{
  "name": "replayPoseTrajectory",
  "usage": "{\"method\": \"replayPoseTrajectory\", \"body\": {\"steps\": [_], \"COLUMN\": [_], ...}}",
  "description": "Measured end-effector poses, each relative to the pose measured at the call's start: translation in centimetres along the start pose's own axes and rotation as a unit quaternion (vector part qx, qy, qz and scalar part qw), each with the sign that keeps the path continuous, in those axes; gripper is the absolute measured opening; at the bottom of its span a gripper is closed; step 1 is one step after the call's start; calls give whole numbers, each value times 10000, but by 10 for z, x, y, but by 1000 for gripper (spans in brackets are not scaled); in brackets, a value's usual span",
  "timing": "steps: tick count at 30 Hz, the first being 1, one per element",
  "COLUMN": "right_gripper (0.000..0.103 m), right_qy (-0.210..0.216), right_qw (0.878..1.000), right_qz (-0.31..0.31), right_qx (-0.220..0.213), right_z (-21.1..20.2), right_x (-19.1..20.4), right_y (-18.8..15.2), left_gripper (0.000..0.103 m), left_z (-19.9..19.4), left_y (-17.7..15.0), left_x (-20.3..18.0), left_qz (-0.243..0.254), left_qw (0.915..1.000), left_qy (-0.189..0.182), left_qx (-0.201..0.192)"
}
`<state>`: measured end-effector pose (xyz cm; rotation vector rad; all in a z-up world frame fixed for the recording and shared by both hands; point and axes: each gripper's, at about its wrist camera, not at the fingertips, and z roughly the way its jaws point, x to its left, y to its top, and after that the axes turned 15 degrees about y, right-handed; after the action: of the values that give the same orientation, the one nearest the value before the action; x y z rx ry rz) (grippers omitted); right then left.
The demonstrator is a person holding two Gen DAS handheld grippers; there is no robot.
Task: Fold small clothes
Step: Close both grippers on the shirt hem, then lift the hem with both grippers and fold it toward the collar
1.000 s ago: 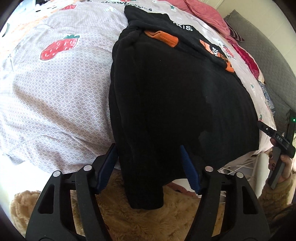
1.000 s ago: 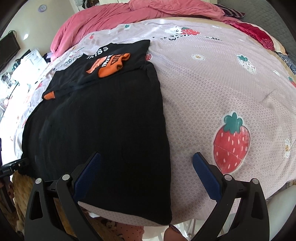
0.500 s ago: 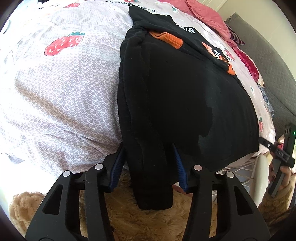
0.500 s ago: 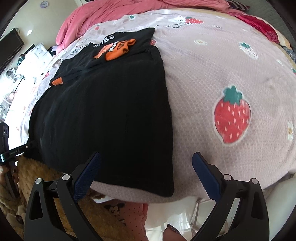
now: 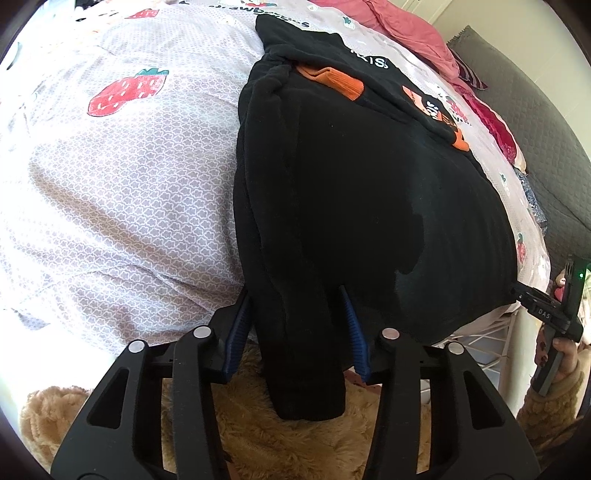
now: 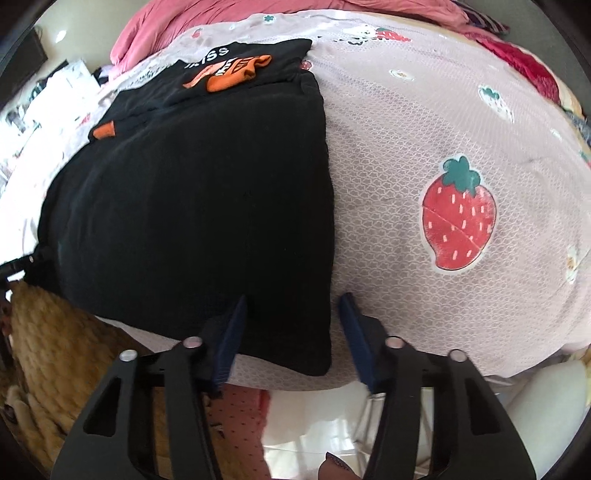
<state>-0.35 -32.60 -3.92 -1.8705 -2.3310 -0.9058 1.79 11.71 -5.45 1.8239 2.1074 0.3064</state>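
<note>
A black garment with orange cuffs and an orange print (image 5: pixel 362 192) lies flat on the strawberry-print bedspread (image 5: pixel 122 177). My left gripper (image 5: pixel 297 295) has its blue pads closed in against the garment's left near corner, which hangs over the bed edge. In the right wrist view the same garment (image 6: pixel 199 206) fills the left half. My right gripper (image 6: pixel 293 302) straddles the garment's right near corner, its pads partly closed with a gap still showing beside the cloth.
A tan fluffy rug (image 5: pixel 295 443) lies below the bed edge. A pink blanket (image 6: pixel 229 18) is bunched at the far side. A grey sofa (image 5: pixel 535 122) stands to the right. The other hand-held gripper (image 5: pixel 554 317) shows at the left view's right edge.
Both grippers have narrowed. The left pads closed onto the garment's left corner. The right gripper moved in over the right corner and closed from wide open to a narrow gap.
</note>
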Motion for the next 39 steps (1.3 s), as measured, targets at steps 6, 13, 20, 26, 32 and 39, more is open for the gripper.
{"method": "replayPoseTrajectory", "body": {"steps": [6, 13, 20, 26, 32, 39], "right_gripper": [17, 7, 7, 7, 7, 7], "right_qy": [-61, 405, 1002, 1176, 1309, 1290], "right_qw": [9995, 9985, 9899, 9806, 9687, 9594], "right_qz": [-295, 36, 146, 267, 508, 570], "right_qx": [-23, -378, -988, -1546, -2045, -2440], "right_z": [-1, -24, -56, -77, -93, -99], "right_x": [8, -2, -1, 1, -3, -4], "right_y": [-3, 4, 20, 39, 62, 87], "left_gripper": [12, 3, 3, 3, 3, 3], "left_z": [-2, -11, -37, -57, -67, -74], "left_y": [0, 1, 15, 33, 49, 76], "left_x": [1, 2, 5, 11, 16, 23], "left_qz": [-20, -33, -286, -484, -688, -1029], "left_qw": [10000, 9999, 9970, 9930, 9886, 9791], "left_qy": [-11, -96, -512, -691, -841, -1048], "left_qx": [-28, -138, -501, -831, -1044, -1409]}}
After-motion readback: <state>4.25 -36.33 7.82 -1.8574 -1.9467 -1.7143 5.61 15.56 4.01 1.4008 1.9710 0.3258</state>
